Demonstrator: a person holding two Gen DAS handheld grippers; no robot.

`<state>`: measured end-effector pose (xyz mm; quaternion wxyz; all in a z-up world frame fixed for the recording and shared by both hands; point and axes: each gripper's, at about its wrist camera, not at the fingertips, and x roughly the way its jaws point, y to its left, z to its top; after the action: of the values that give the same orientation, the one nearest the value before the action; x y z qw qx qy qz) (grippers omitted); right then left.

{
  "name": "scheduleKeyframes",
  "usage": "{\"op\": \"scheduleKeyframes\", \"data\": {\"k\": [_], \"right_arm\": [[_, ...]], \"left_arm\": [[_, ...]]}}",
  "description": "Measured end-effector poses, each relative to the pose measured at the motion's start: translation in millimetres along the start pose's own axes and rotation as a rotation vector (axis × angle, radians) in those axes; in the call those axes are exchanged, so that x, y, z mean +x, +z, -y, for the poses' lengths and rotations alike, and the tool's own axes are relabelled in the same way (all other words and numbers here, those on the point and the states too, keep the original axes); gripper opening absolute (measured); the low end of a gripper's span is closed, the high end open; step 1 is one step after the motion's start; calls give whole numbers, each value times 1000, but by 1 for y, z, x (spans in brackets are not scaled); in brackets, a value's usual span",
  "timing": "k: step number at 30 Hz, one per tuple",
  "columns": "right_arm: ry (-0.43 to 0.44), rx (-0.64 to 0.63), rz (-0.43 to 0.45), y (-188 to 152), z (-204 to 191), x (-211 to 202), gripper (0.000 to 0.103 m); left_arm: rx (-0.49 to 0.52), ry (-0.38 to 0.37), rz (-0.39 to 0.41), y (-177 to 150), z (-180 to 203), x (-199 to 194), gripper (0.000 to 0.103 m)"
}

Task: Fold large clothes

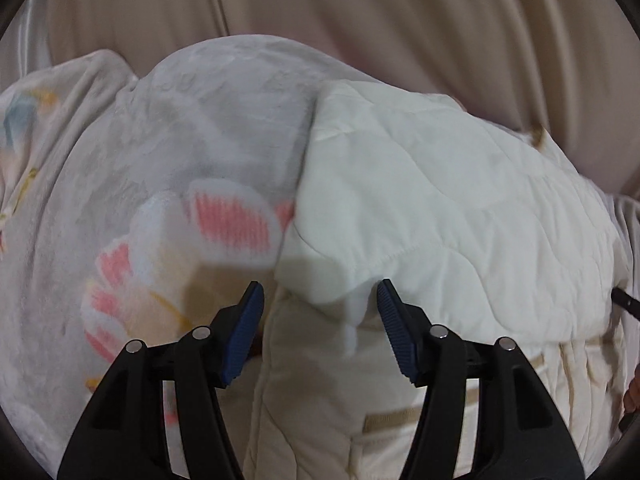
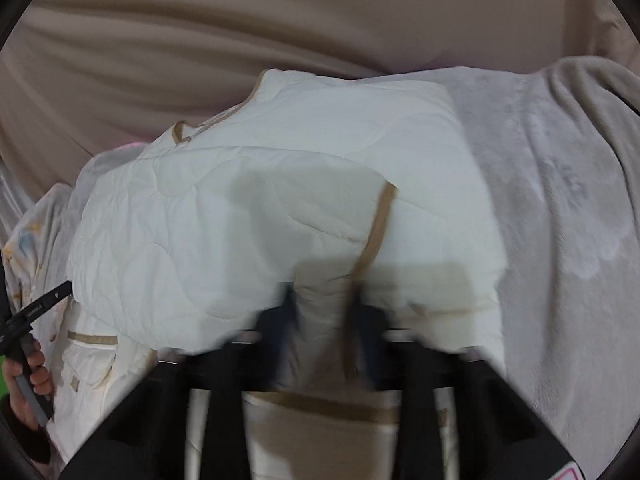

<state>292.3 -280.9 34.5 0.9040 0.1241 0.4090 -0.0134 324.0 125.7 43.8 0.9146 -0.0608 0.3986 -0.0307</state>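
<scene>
Cream quilted garment being folded on a blanket-covered surface.
The left gripper (image 1: 320, 304) is hovering with jaws spread just before a folded white corner of the quilted garment (image 1: 460, 216); the right gripper (image 2: 324, 312), blurred, is pinching the tan-trimmed hem between its jaws; beyond, the grey blanket (image 2: 560, 208) is lying under it, with beige curtains (image 1: 360, 8) behind.

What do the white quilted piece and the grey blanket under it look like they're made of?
White quilted piece: probably padded cotton or polyester, matte, with wavy stitch lines and tan edge binding. Grey blanket: looks like plush fleece, with a soft nap, faint embossed shapes and a pink-and-white print.
</scene>
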Motion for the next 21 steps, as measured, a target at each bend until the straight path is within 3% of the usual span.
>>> {"op": "scheduleKeyframes", "data": {"k": [2,5,7,9,12,13,14,15,17,21], "right_arm": [[2,-59,111,16,-21,-27,7],[79,-135,327,40,-48,-90,6],[89,-158,401,50,-51,-108,6],[58,-131,363,55,-39,-90,6],[-83,-86,140,46,-10,-6,7],[-112,-74,58,37,0,23,9],[-100,-61,29,30,6,37,9],[-96,-52,39,25,8,39,10],[-98,-52,80,21,5,25,21],[-75,-78,159,10,-5,-20,27]], "left_arm": [[-6,13,17,7,2,2,57],[12,38,49,15,10,0,57],[27,52,53,16,16,3,57],[50,85,46,14,22,12,57],[86,121,28,8,29,27,58],[88,118,27,7,29,28,59],[89,117,29,7,29,26,58],[91,116,37,7,28,22,58],[100,103,47,5,25,9,57],[92,-22,20,-11,19,-25,60]]}}
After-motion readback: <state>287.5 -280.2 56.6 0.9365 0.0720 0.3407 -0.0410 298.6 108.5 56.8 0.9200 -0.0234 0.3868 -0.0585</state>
